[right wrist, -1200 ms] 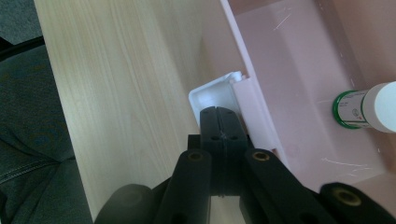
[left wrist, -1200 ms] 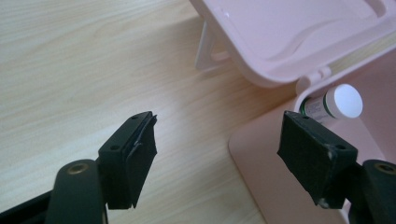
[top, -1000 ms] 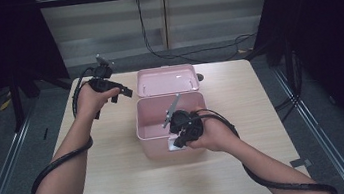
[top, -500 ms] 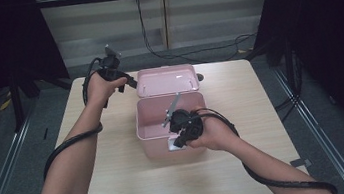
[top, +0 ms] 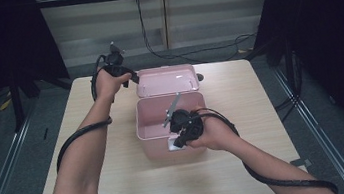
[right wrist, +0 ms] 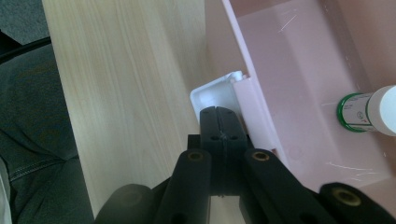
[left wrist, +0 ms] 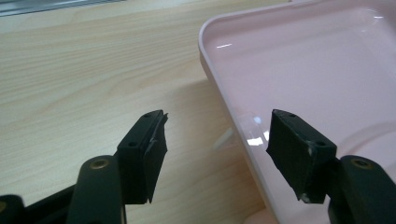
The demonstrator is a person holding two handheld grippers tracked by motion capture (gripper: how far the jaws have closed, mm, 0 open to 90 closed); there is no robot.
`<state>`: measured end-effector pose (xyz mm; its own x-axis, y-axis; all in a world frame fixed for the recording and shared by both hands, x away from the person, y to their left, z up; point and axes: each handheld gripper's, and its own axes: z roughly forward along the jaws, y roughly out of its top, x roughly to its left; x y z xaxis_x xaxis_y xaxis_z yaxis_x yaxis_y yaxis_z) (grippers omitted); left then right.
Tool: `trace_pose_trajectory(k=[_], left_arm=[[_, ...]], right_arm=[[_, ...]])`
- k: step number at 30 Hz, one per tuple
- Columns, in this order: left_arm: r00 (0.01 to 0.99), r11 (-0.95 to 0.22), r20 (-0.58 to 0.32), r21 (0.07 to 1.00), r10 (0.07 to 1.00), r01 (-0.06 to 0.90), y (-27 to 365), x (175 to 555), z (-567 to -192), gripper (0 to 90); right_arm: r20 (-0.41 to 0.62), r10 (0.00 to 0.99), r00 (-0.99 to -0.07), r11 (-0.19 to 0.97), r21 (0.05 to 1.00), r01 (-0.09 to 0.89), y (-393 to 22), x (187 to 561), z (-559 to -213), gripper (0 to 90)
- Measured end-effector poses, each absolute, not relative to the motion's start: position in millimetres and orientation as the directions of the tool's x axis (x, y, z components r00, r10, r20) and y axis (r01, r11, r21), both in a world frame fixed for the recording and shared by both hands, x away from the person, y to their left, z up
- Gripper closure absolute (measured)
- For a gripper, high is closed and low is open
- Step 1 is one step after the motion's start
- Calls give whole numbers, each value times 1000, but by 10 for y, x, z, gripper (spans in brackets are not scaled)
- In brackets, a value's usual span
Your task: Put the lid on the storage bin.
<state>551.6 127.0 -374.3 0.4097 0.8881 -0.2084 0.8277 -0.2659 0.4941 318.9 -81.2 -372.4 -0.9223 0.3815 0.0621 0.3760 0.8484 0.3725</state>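
A pink box [top: 139, 127] stands open in the middle of the table, its lid [top: 167, 81] laid back flat behind it. My left gripper [top: 126, 78] is at the lid's left edge. In the left gripper view this gripper [left wrist: 217, 140] is open and its jaws have just been closing. The lid's rim [left wrist: 219, 93] runs between them, clear of both pads. My right gripper [right wrist: 223, 116] is shut at the box's front wall [right wrist: 254, 116], its tips against a white latch [right wrist: 210, 95]. Inside the box lies a green-labelled bottle [right wrist: 369, 112] with a white cap.
The box sits on a light wooden table [top: 239, 88] with bare wood on all sides. Cables trail from both grippers along the forearms. Beside the table's near edge, in the right gripper view, is the person's grey trouser leg [right wrist: 32, 121].
My left hand has moved right and a little farther away, up to the lid's left edge, with its jaws narrowing. The right hand and the box have stayed still.
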Motion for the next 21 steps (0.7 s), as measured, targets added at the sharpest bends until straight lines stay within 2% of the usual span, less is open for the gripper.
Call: trace_pose_trajectory(k=[21], left_arm=[[349, -221, -201, 473, 915, 853, 1016, 5700, -4011, 503]], right_arm=[[75, 375, -924, 850, 370, 375, -826, 3201, -3723, 900]])
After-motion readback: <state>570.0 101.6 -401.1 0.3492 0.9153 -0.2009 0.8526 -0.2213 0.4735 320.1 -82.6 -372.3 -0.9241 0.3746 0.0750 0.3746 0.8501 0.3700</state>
